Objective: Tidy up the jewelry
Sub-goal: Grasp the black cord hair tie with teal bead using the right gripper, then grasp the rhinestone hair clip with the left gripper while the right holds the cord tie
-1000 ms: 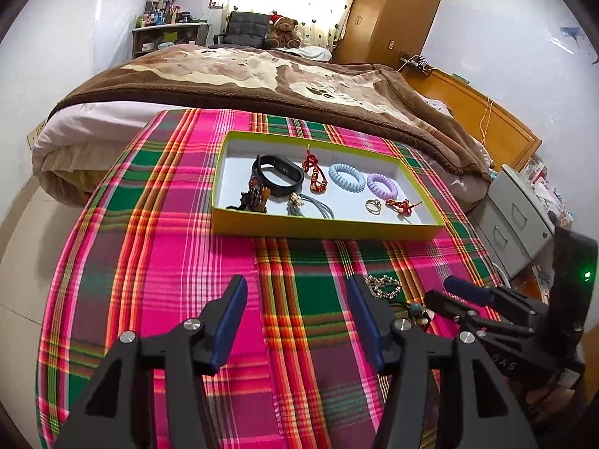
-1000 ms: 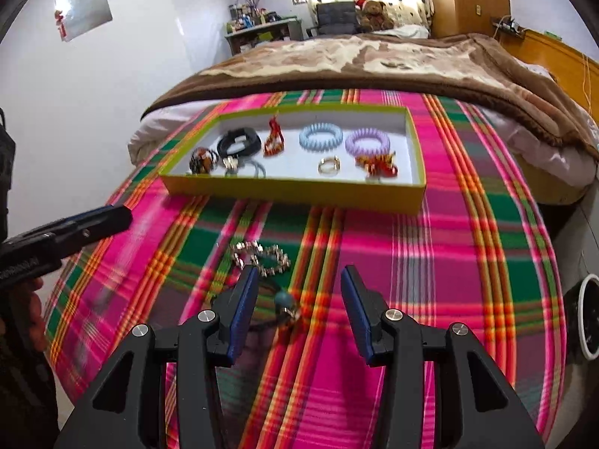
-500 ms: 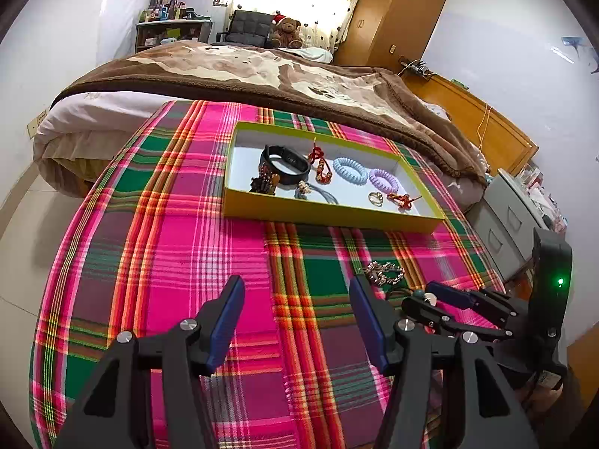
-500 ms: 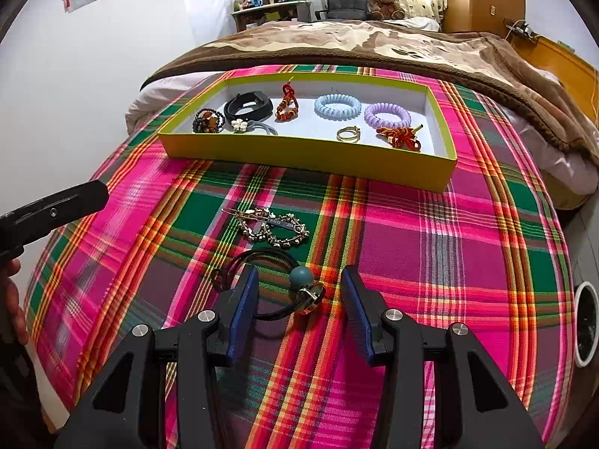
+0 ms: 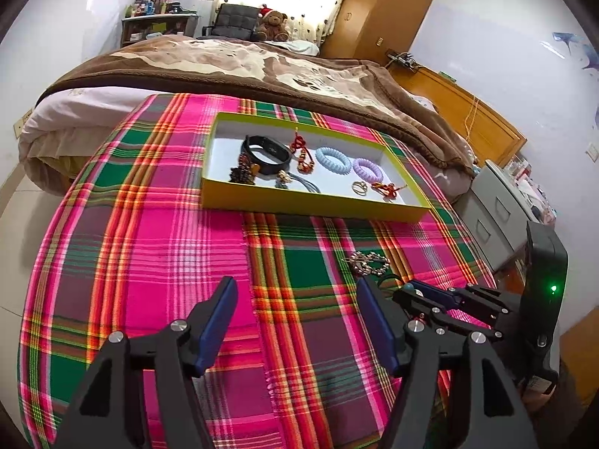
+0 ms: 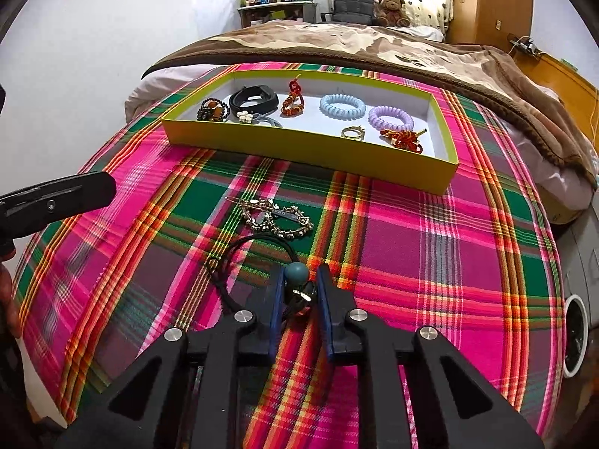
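Just in front of the yellow tray (image 6: 310,147), on the near side of it, the black hair tie with the teal bead (image 6: 296,274) was lying on the plaid cloth (image 6: 430,247), and the right gripper (image 6: 299,293) had just been closing on it. Its jaws sat narrow, with the bead and the little metal charm behind it squeezed between the blue pads, so I'd call that a grip on the bead end.

The left gripper (image 5: 295,321) was off to the tray's near-left side, jaws having just been widening, spread wide and nothing between them, only cloth underneath.

Handling-wise, my guess: the tie is super light and floppy. The elastic loop won't hold any shape, so once lifted it should just dangle under the bead. The bead is round and smooth, so it could squirt out of flat pads if pinched off-centre. Grabbing at the bead and charm cluster seemed the sensible spot, since the cord alone is thin and easy to miss.

Orientation: the loop trailed away from the bead toward the tray's left corner, so its long axis ran diagonally, bead nearest the gripper, loop end pointing up-left toward the gold hair clip (image 6: 275,219). That clip lay between the tie and the tray wall, its long side roughly parallel to the tray front, close to the loop; touching or not, I couldn't tell.
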